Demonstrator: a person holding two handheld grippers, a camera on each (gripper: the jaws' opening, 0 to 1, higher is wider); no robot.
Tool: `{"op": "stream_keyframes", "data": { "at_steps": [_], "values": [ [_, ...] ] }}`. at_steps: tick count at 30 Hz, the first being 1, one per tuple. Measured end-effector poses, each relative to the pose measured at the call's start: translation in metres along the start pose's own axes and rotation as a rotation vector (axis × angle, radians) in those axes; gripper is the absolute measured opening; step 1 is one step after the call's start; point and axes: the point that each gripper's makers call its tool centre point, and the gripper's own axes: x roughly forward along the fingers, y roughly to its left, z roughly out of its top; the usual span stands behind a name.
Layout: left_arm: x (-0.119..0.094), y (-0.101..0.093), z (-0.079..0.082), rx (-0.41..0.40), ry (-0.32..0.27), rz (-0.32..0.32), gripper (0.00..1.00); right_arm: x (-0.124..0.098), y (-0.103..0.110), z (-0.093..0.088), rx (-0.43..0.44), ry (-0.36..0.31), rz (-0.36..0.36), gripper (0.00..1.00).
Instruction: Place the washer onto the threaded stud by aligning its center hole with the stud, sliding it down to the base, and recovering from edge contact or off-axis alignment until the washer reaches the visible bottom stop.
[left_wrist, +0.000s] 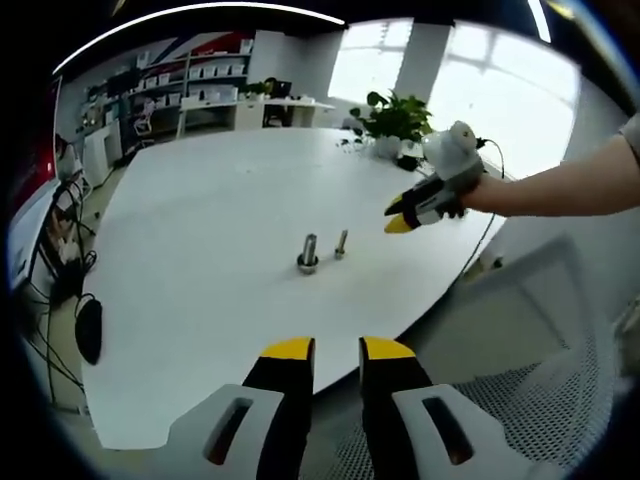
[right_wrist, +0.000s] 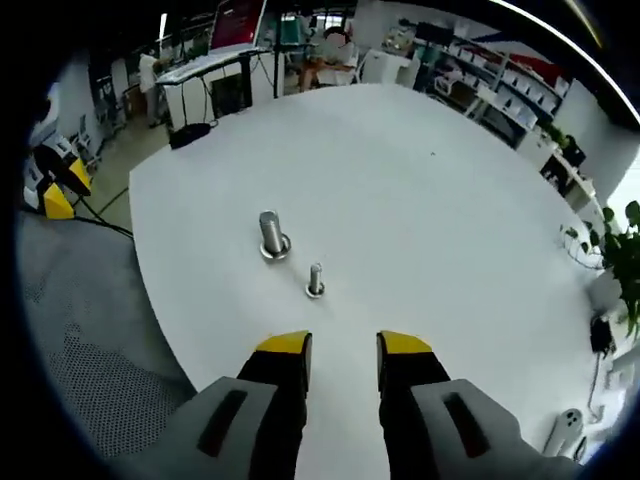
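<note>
washer looks unplaced: two studs (right_wrist: 272, 236) on the table (right_wrist: 420, 200), your left gripper (left_wrist: 336, 348) and right gripper (right_wrist: 343, 345) both empty, jaws apart.

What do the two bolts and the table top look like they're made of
Larger stud and smaller bolt: likely steel, since both look grey with bright glints. A wider ring sits at the larger one's base. Table: smooth matte white, perhaps laminate; the material underneath is not visible.
</note>
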Motion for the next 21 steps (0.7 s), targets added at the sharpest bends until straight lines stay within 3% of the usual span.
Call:
{"op": "stream_keyframes", "data": {
  "at_steps": [6, 8, 14, 19, 21],
  "values": [
    [0.0, -0.002, 0.001, 0.0, -0.005, -0.009, 0.15, -0.041, -0.004, -0.009, 0.075, -0.05, -0.014, 0.28],
    [-0.002, -0.001, 0.004, -0.007, -0.022, -0.006, 0.15, -0.053, -0.002, -0.013, 0.149, -0.072, -0.007, 0.28],
    [-0.003, 0.003, 0.008, -0.027, -0.049, 0.004, 0.15, -0.088, 0.0, -0.026, 0.2, -0.124, -0.036, 0.29],
    [-0.005, 0.002, 0.012, -0.041, -0.071, -0.003, 0.17, -0.124, -0.002, -0.025, 0.307, -0.24, -0.06, 0.3],
    [-0.005, 0.0, 0.013, -0.044, -0.08, -0.01, 0.18, -0.132, 0.0, -0.03, 0.302, -0.252, -0.062, 0.3]
  ]
}}
